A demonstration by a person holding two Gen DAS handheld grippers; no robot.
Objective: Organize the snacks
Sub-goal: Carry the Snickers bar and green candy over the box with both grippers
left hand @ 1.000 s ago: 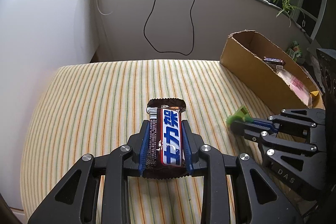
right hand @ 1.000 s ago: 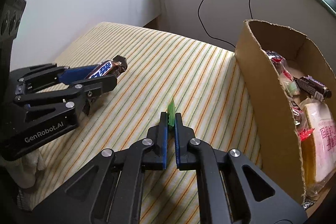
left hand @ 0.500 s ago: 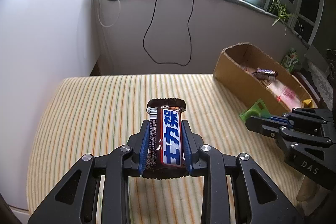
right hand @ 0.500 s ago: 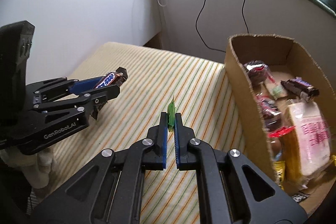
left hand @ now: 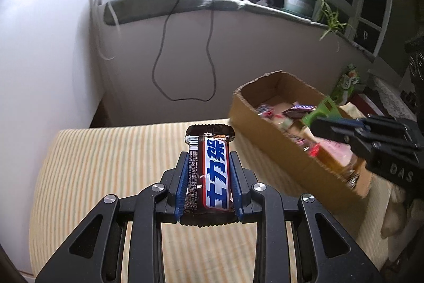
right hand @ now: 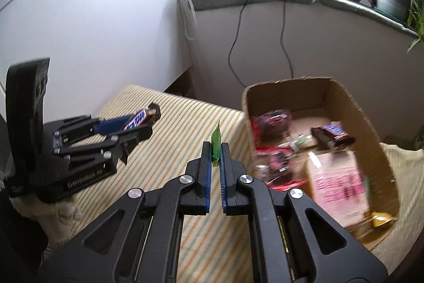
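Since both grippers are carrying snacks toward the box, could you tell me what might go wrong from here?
1. The right gripper pinches the thin green packet only by its edge; it could slip out before reaching the cardboard box.
2. The box is already crowded with snacks, so a drop may land on top of them and slide out.
3. The left gripper, shut on the chocolate bar, heads for the same opening; the two grippers could collide.

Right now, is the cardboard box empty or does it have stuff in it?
Not empty. The cardboard box already holds snacks: a dark candy bar and a pink packet.
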